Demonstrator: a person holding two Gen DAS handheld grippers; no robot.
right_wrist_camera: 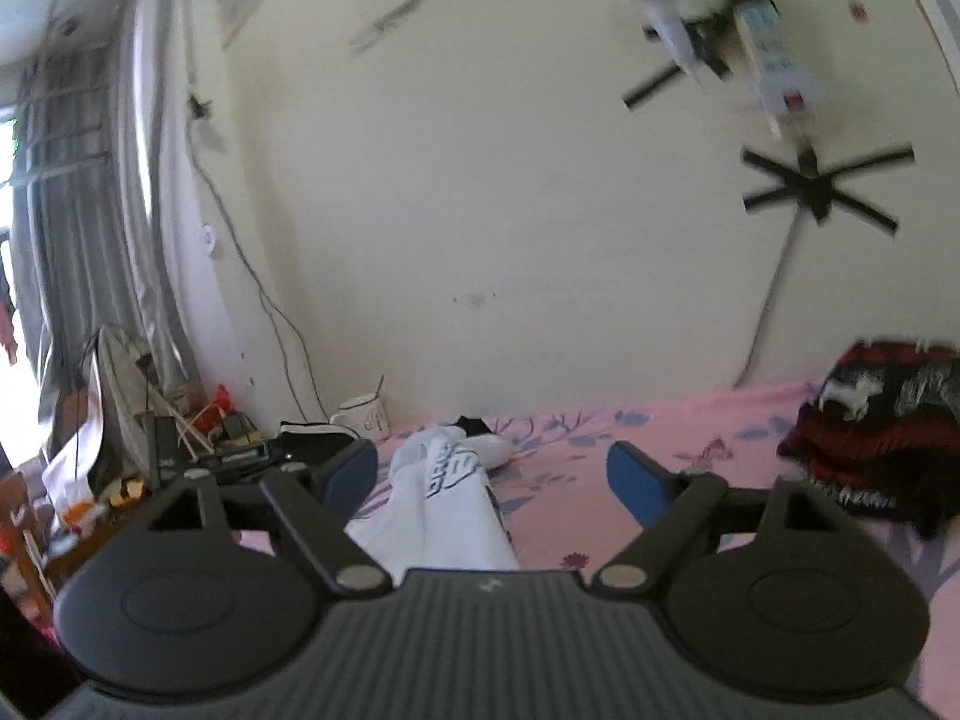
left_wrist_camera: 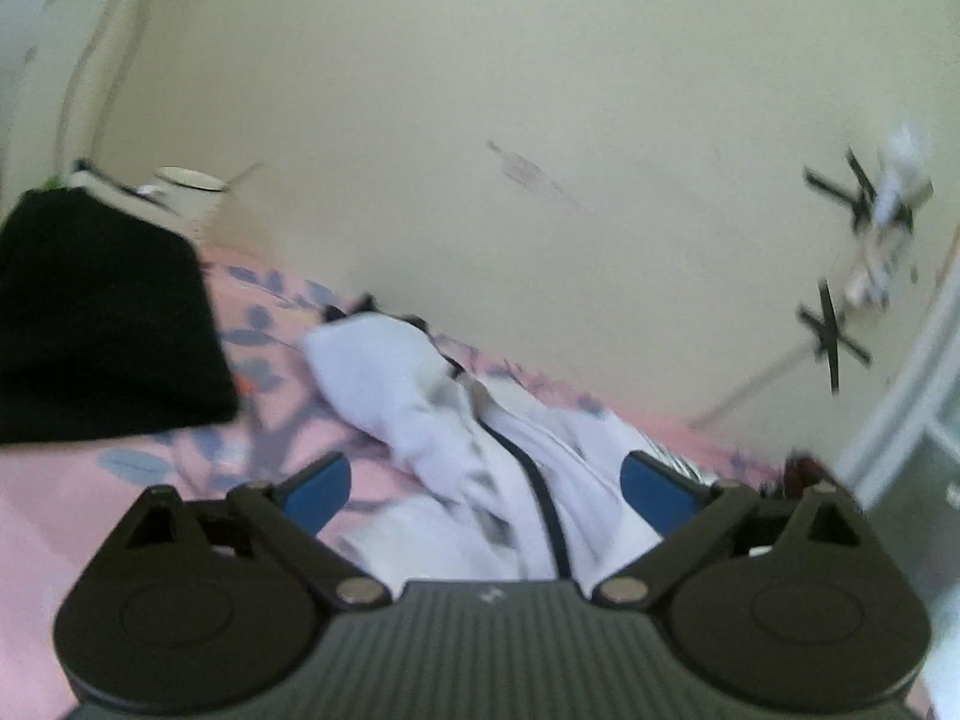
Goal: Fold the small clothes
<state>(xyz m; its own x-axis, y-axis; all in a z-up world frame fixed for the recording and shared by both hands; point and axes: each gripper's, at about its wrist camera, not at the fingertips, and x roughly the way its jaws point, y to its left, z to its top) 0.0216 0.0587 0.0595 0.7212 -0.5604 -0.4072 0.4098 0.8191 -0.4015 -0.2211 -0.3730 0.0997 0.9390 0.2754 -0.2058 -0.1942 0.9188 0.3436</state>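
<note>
Item: white garment (right_wrist_camera: pixel 447 498), lying on my pink bed (right_wrist_camera: pixel 600 438), near the far wall. Left gripper (left_wrist_camera: pixel 486 483) jaws wide, empty. Right gripper (right_wrist_camera: pixel 492 474) jaws wide, empty. Mug (right_wrist_camera: pixel 363 417) far left.

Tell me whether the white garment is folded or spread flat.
Partly folded, not flat: in the right wrist view the white garment lies as a long narrow strip on the pink sheet; the left wrist view shows it rumpled.
</note>
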